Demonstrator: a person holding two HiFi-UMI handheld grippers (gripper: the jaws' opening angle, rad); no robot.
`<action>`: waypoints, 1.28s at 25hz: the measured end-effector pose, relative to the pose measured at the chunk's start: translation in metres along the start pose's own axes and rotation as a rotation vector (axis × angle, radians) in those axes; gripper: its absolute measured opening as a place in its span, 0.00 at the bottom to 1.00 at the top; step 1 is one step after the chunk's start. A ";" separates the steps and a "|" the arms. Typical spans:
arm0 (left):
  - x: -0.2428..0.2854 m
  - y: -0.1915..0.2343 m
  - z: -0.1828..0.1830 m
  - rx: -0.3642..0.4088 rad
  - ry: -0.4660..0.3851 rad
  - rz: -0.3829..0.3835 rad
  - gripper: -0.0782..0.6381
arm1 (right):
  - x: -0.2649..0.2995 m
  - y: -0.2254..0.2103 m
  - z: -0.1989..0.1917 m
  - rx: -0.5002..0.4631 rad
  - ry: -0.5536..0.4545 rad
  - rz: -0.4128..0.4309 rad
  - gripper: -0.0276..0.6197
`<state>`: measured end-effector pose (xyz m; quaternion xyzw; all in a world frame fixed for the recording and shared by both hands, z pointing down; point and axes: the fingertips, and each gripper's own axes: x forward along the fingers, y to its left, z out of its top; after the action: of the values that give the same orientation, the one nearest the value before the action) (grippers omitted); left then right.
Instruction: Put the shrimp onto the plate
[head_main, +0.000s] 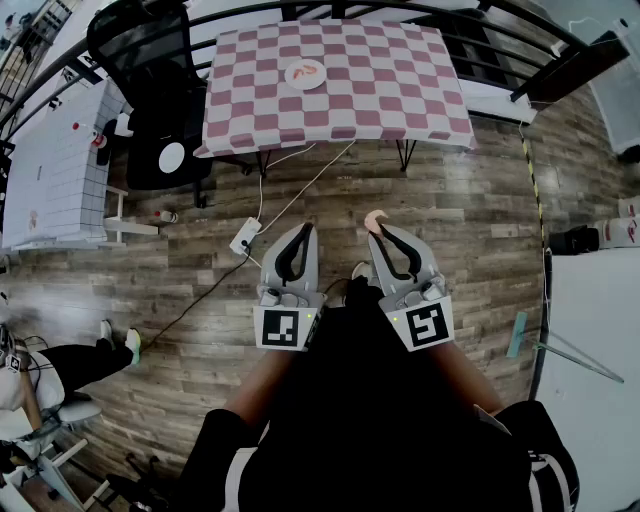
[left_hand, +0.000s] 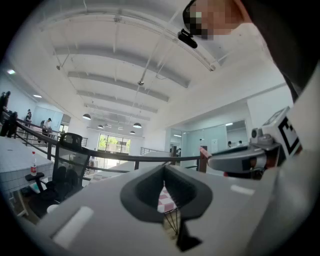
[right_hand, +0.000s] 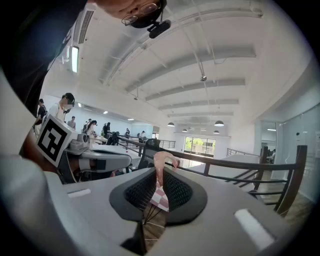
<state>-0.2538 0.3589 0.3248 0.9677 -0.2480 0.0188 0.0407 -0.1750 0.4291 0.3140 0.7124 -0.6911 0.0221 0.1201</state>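
Note:
My right gripper is shut on a pink shrimp that sticks out past its tips; in the right gripper view the shrimp curls above the closed jaws. Beside it, my left gripper is shut with nothing in it, as the left gripper view also shows. Far ahead stands a table with a pink-and-white checked cloth. On it sits a white plate holding another shrimp. Both grippers hover over the wooden floor, well short of the table.
A black office chair stands left of the checked table, next to a white table. A power strip with cables lies on the floor ahead of the left gripper. A railing runs behind the table. A white surface is at right.

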 end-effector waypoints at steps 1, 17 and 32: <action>0.003 -0.003 0.005 0.003 -0.016 -0.002 0.12 | 0.001 -0.003 0.000 0.012 -0.007 0.002 0.11; 0.054 -0.058 0.011 0.047 -0.030 -0.026 0.12 | 0.002 -0.064 -0.015 0.099 -0.068 0.031 0.11; 0.081 -0.082 -0.010 0.077 0.010 0.112 0.12 | 0.002 -0.113 -0.052 0.085 -0.047 0.138 0.11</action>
<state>-0.1434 0.3922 0.3333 0.9530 -0.3008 0.0352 0.0034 -0.0558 0.4398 0.3484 0.6679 -0.7396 0.0430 0.0716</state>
